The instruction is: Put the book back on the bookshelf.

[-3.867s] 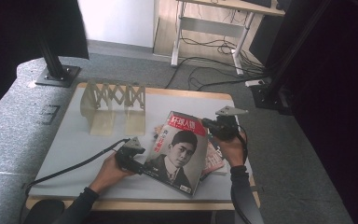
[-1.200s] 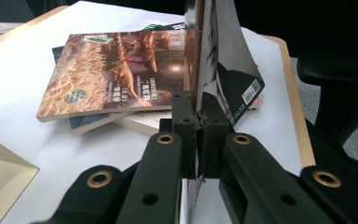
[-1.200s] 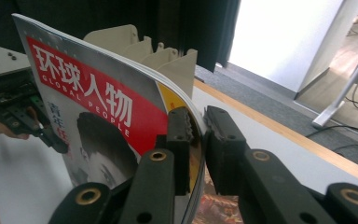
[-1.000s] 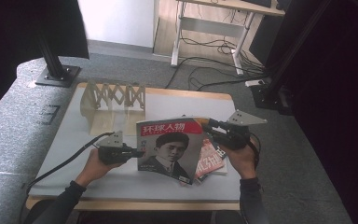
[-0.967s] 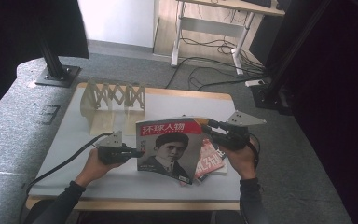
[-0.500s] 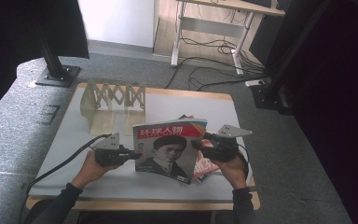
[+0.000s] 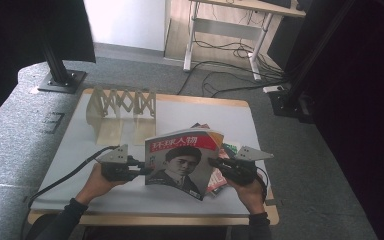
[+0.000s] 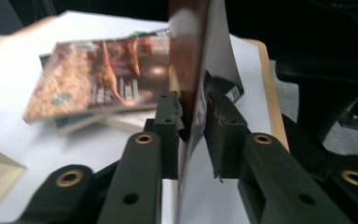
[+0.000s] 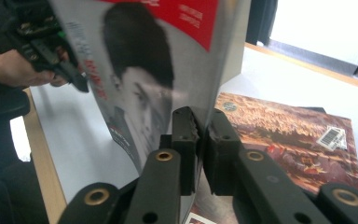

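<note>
High view: upright magazine (image 7: 182,160) over the near half of the counter (image 7: 80,150), cover toward the person, tilted a little, bottom corner low near the counter. Runs with its long axis across the counter, from one hand to the other. Sits between the left tongs (image 7: 147,171) at its left edge and the right tongs (image 7: 211,162) at its right edge, both aimed inward at it.

Left gripper view: page edge between the jaws, which have just been opening; now slack, a sliver of gap on one side, so no firm pinch.

Right gripper view: jaws just closed and pressed tight on the cover's edge; carries the weight alone, by the look of it.

Beyond and to the left, well apart: folding rack (image 7: 122,107), standing empty. Just beside the right tongs, flat on the counter: stack of other magazines (image 9: 284,135).

Probably turns on that one clamp: held from the right edge, with the rack nearer the left hand (image 7: 97,182).
</note>
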Demonstrator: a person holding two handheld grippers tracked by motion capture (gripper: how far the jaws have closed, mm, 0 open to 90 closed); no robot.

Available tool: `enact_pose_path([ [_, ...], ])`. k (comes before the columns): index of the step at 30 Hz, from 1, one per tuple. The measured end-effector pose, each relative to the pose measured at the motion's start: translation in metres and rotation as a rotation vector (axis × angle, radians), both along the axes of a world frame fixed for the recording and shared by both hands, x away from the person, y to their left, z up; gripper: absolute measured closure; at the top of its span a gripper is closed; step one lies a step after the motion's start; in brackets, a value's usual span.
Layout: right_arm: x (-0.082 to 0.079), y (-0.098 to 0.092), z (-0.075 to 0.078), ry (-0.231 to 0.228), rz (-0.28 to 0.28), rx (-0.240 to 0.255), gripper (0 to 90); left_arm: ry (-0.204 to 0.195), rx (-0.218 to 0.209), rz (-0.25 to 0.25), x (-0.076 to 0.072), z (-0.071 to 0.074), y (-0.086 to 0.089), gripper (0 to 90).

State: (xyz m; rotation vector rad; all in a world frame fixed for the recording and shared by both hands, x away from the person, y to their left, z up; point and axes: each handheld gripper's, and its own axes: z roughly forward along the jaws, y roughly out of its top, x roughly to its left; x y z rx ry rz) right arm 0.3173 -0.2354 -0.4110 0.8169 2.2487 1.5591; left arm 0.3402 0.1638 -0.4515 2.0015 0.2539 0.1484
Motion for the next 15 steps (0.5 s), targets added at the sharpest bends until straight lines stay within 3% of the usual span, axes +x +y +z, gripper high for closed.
enact_pose_path([
  [5,-0.003,0.002,0.000,-0.029,0.011,-0.004,84.4,-0.025,-0.002,0.027,0.006,0.016,-0.008,73.2],
  [9,-0.004,0.004,0.002,-0.042,0.016,-0.020,84.2,-0.029,0.015,0.035,0.008,0.021,-0.007,82.9],
  [15,-0.005,0.006,0.004,-0.064,0.032,-0.037,83.7,-0.024,-0.047,0.013,0.009,0.039,-0.006,76.7],
])
